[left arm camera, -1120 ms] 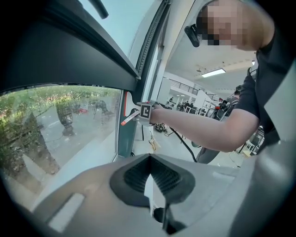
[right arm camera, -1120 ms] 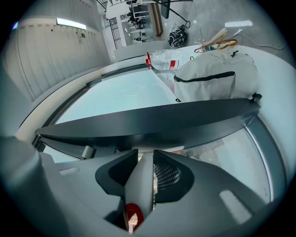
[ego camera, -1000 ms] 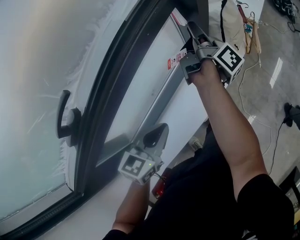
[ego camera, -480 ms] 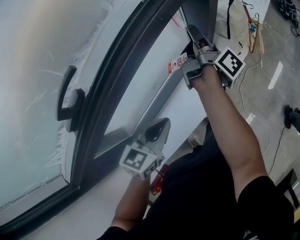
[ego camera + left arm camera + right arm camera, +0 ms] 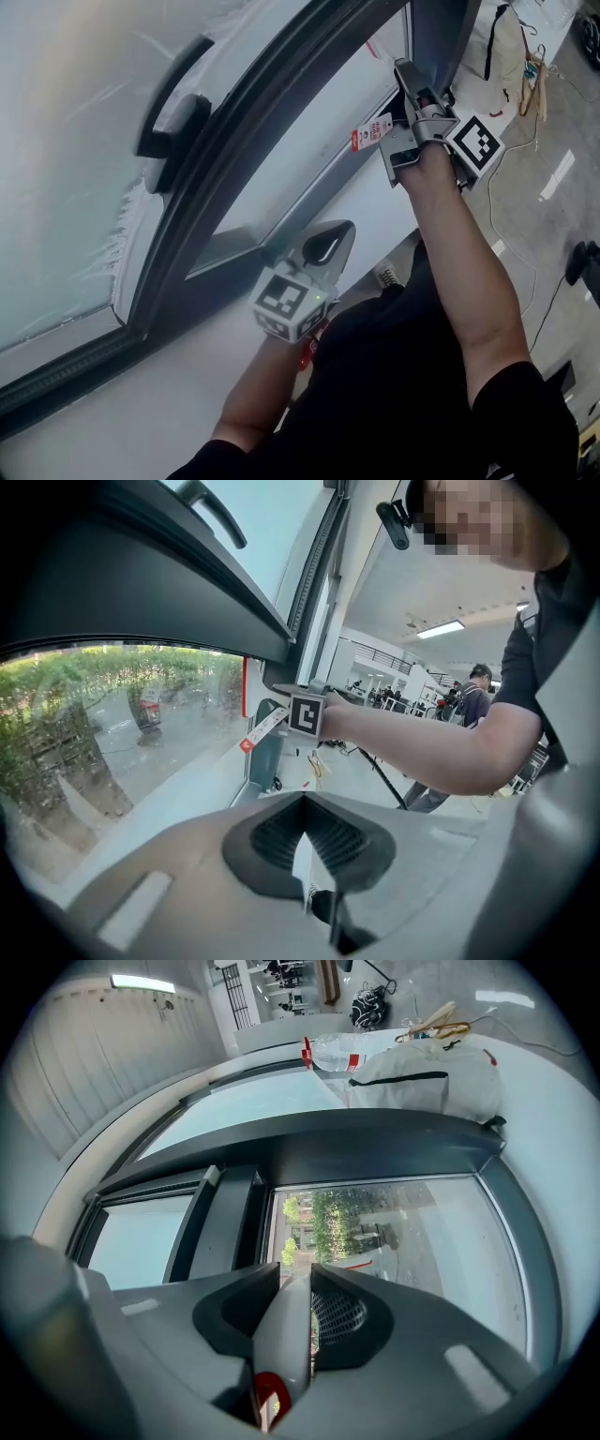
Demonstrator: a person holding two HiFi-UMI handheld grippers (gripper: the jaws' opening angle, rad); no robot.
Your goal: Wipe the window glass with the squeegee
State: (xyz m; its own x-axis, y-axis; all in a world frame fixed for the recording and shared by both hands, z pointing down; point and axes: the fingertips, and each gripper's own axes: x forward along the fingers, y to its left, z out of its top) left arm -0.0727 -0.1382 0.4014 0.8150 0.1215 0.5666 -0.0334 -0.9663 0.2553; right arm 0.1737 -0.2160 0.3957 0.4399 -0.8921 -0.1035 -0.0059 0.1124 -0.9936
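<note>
Window handle [image 5: 172, 114] sits far left on the dark frame [image 5: 267, 122]. Left tongs [image 5: 337, 236] are pinched together with nothing clear between them, low over the white sill [image 5: 141, 403]. Right tongs [image 5: 295, 1279] are clamped on the squeegee [image 5: 284, 1335], which has a grey handle and a red end. It points at the window glass [image 5: 412, 1232]; contact can't be made out. A red-and-white tag [image 5: 372, 132] sits just beside them.

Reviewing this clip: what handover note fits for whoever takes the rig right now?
Right gripper: shut on the squeegee handle, raised at the window glass.
Left gripper: jaws together, apparently empty, lower, off the glass.
Blade not visible.
White streaks show on the pane by the window handle.
Done: cannot tell.
Left: wipe the glass.
</note>
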